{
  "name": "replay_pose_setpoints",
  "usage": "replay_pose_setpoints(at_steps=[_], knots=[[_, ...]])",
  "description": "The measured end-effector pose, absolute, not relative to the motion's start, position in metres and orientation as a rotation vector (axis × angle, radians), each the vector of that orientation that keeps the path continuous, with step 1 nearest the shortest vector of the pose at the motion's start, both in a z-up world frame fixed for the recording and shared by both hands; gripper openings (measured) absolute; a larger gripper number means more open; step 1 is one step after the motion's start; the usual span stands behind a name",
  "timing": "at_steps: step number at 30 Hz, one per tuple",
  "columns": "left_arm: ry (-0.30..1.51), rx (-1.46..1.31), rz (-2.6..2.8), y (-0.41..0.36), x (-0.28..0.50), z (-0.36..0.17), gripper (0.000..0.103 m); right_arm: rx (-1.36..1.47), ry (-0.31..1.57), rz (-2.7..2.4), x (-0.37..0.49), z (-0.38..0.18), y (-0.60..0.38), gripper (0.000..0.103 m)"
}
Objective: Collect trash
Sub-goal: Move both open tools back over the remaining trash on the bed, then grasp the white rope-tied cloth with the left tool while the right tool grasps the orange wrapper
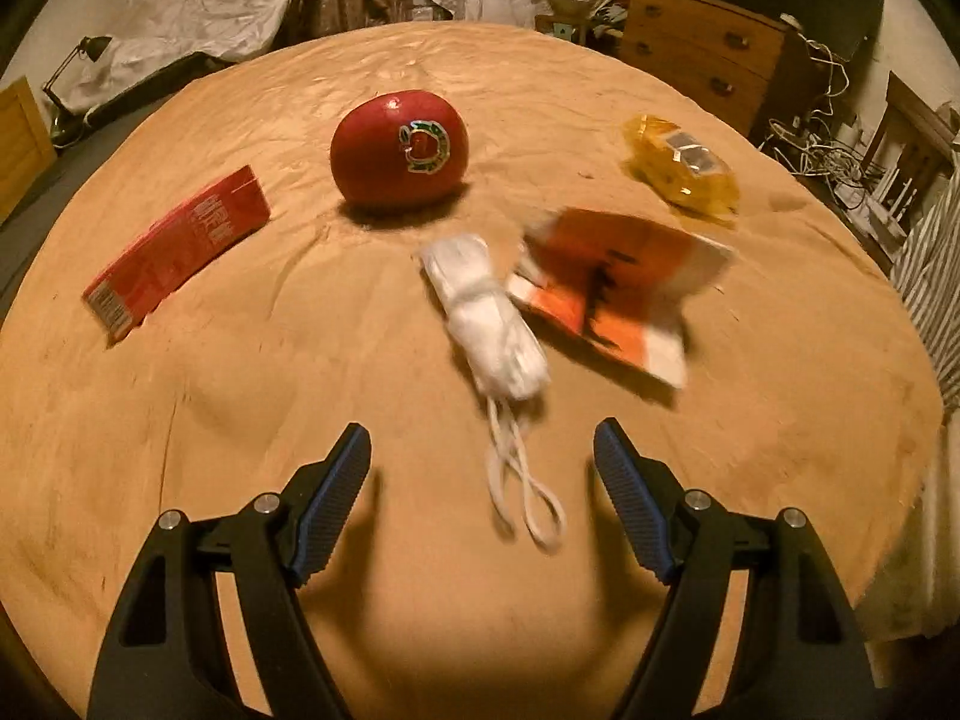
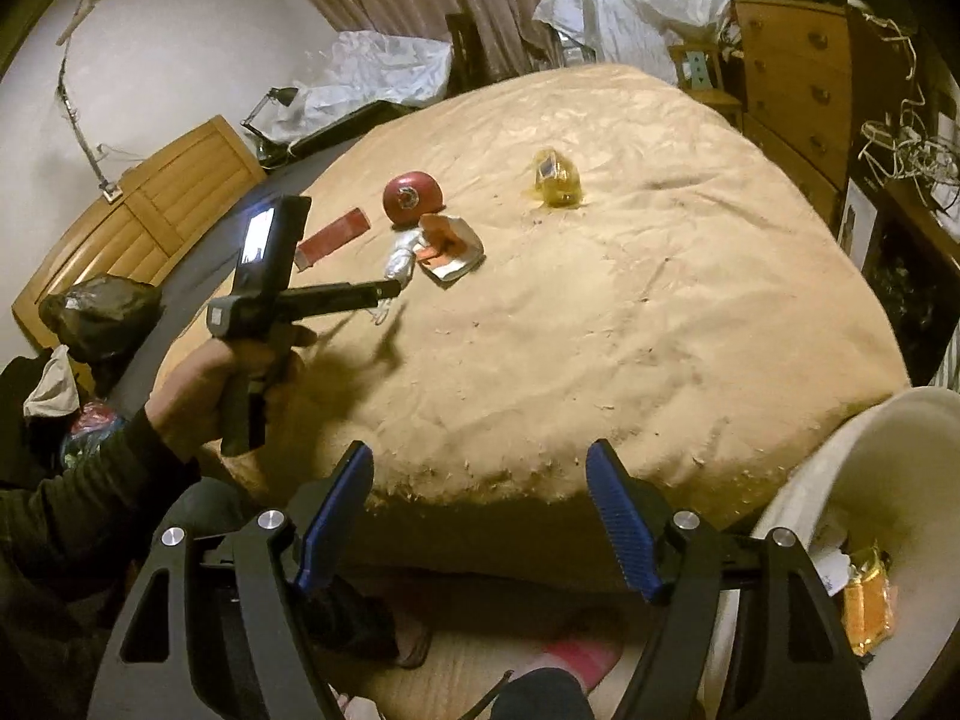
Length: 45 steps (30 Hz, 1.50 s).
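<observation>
On the tan bedspread [image 1: 240, 420] lie a crumpled white face mask [image 1: 486, 312] with loops toward me, an orange-and-white wrapper [image 1: 618, 288], a yellow wrapper [image 1: 684, 168], a red box [image 1: 174, 252] and a red apple [image 1: 399, 147]. My left gripper [image 1: 483, 450] is open and empty, just short of the mask, its jaws either side of the loops. My right gripper [image 2: 480, 468] is open and empty at the bed's near edge. The right wrist view shows the left gripper [image 2: 384, 294] over the mask [image 2: 401, 261], beside the wrapper [image 2: 450, 246], apple [image 2: 413, 197] and yellow wrapper [image 2: 558, 180].
A white bin [image 2: 882, 480] stands at the right of the bed and holds an orange-yellow wrapper [image 2: 867, 606]. A wooden dresser [image 1: 702, 48] with tangled cables stands at the back right. A desk lamp [image 1: 66, 78] and plastic sheeting [image 1: 180, 30] are at the back left.
</observation>
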State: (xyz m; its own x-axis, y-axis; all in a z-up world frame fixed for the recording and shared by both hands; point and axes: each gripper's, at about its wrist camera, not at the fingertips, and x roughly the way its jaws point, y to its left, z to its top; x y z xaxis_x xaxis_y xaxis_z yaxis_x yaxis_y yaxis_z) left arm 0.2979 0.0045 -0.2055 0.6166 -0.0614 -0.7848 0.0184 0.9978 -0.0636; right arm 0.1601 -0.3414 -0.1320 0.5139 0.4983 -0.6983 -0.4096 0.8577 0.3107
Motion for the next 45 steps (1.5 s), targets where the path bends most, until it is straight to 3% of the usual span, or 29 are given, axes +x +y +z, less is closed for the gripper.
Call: replay_pose_setpoints(at_steps=[6, 10, 15, 21, 27, 39, 42, 45], knots=[[0.893, -0.025, -0.028, 0.007, 0.323, -0.216, 0.069, 0.09, 0.9, 0.55, 0.186, -0.147, -0.336, 0.074], [0.879, -0.021, -0.003, 0.035, 0.324, -0.214, 0.059, 0.063, 0.907, 0.573, 0.203, -0.151, -0.322, 0.074], [0.87, -0.005, 0.055, 0.074, 0.32, -0.213, 0.059, 0.015, 0.915, 0.616, 0.227, -0.153, -0.3, 0.075], [0.839, 0.067, -0.053, 0.066, 0.316, -0.2, 0.06, -0.145, 0.929, 0.674, 0.268, -0.156, -0.251, 0.081], [0.839, 0.104, -0.133, 0.063, 0.327, -0.196, 0.068, -0.327, 0.899, 0.723, 0.316, -0.15, -0.195, 0.087], [0.845, 0.099, -0.141, 0.062, 0.34, -0.212, 0.068, -0.689, 0.851, 0.72, 0.366, -0.181, -0.086, 0.088], [0.831, 0.1, -0.133, 0.061, 0.339, -0.213, 0.067, -0.73, 0.832, 0.656, 0.372, -0.189, -0.082, 0.084], [0.819, 0.106, -0.122, 0.06, 0.339, -0.215, 0.067, -0.73, 0.843, 0.627, 0.383, -0.195, -0.083, 0.069]])
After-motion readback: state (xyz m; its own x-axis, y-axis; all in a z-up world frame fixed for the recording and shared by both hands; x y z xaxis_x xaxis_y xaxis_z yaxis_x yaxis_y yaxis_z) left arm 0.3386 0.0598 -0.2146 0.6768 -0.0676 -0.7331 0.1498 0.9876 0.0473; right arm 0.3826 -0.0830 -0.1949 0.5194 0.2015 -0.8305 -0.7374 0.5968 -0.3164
